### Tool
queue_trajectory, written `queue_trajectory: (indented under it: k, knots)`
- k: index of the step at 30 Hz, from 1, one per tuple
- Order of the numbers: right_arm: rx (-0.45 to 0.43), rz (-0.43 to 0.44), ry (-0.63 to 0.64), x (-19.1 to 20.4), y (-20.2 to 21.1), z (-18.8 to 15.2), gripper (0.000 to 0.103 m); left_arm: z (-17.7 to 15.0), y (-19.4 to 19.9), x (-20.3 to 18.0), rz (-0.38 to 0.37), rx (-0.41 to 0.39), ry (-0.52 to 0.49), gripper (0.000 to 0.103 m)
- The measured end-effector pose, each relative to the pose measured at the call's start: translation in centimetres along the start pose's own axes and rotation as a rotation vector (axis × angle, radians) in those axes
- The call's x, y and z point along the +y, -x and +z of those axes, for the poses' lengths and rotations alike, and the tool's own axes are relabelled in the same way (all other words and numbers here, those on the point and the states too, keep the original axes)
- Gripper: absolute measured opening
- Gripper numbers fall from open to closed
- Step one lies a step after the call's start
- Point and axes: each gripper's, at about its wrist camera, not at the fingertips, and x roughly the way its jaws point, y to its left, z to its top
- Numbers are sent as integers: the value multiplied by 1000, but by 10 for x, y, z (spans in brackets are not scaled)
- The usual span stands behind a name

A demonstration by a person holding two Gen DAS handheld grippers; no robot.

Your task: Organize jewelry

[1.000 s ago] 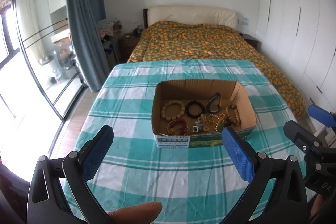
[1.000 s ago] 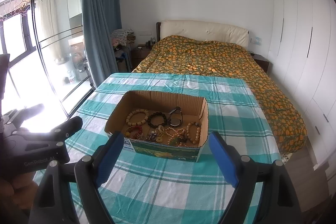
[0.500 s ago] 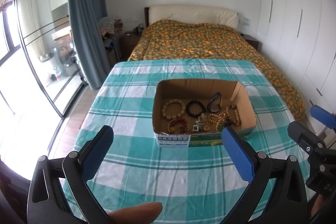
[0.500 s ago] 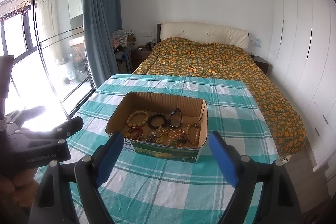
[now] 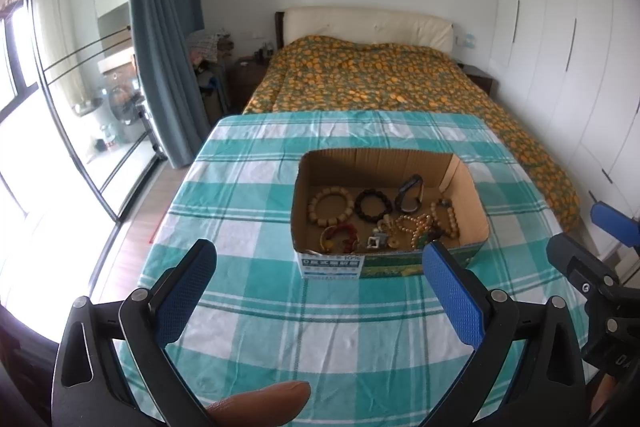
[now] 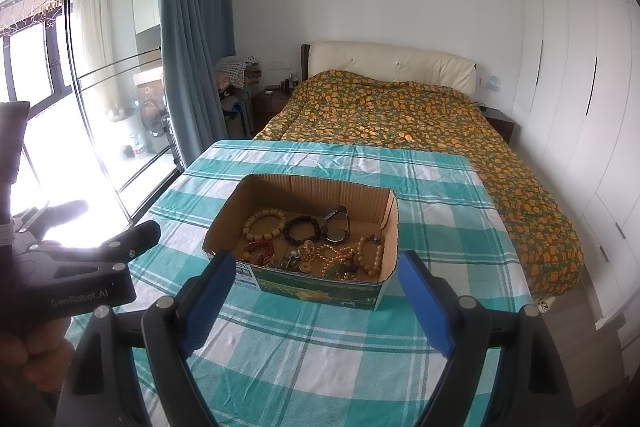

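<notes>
Teal-and-white checked tablecloth (image 5: 260, 195); open brown cardboard box (image 5: 478, 211), long axis crosswise, holds beaded bracelets (image 5: 330, 206). Left gripper (image 5: 320, 291), right gripper (image 6: 316, 301): fingers wide, empty.

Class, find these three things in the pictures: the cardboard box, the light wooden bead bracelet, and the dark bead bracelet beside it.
cardboard box (image 5: 384, 163), left wrist view, on its far inner wall.
light wooden bead bracelet (image 5: 349, 210), left wrist view, on a bead of its right side.
dark bead bracelet (image 6: 289, 229), right wrist view, on its left beads.

You can't separate the tangled small pieces (image 5: 404, 233) behind the box's front wall (image 5: 384, 265); right gripper (image 5: 596, 239) cut off at the edge.
</notes>
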Motion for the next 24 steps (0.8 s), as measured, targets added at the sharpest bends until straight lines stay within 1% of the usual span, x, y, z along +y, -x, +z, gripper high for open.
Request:
queue_trajectory:
  k: [5, 14, 19, 22, 24]
  knots:
    - [3, -1, 3, 1, 2, -1, 85, 0, -1, 3, -11, 4, 20, 103]
    - [5, -5, 4, 0, 2, -3, 85, 0, 0, 0, -13, 4, 5, 103]
    - [16, -14, 3, 0, -1, -5, 85, -4, 1, 1, -40, -9, 8, 103]
    - [17, -14, -4, -1, -1, -8, 85, -8, 1, 0, -20, -23, -7, 102]
    - [21, -10, -11, -2, -2, -11, 85, -12, -2, -1, -11, -15, -28, 102]
